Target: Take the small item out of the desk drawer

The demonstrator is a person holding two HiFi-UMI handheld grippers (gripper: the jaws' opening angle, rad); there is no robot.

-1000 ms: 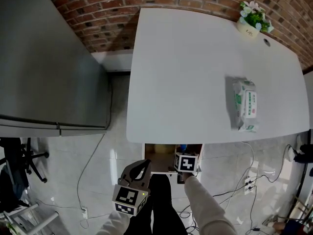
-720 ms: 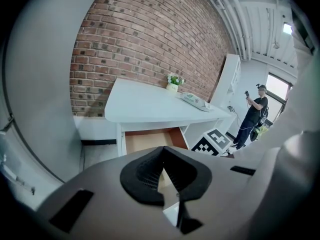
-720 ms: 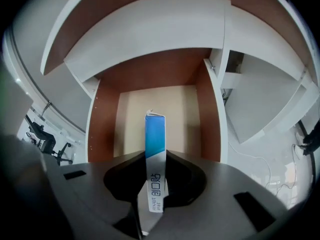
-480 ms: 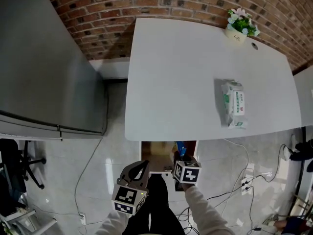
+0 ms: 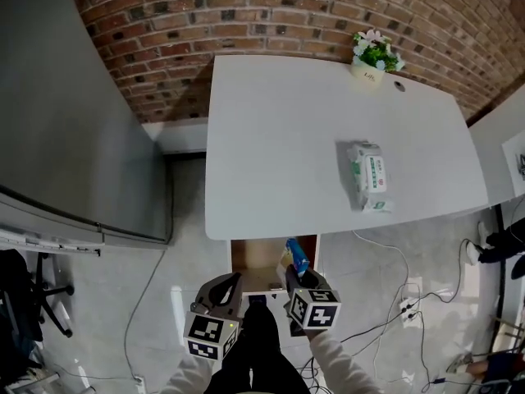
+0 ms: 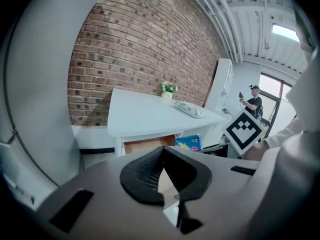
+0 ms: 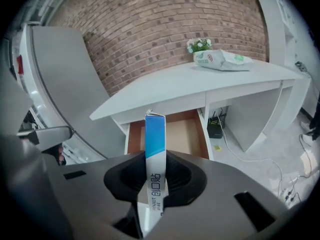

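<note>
The left gripper [image 5: 230,287] is held low before the open drawer [image 5: 256,258] of the white desk [image 5: 279,138], pointing at it, its jaws pressed together at the tips with nothing between them. Just beside it, the right gripper [image 5: 297,279], on a pale-sleeved arm [image 5: 332,359], points the same way over the drawer's right part. Its jaws clamp a small blue-and-white box [image 7: 154,154], held upright and edge-on, lifted clear of the drawer floor.
</note>
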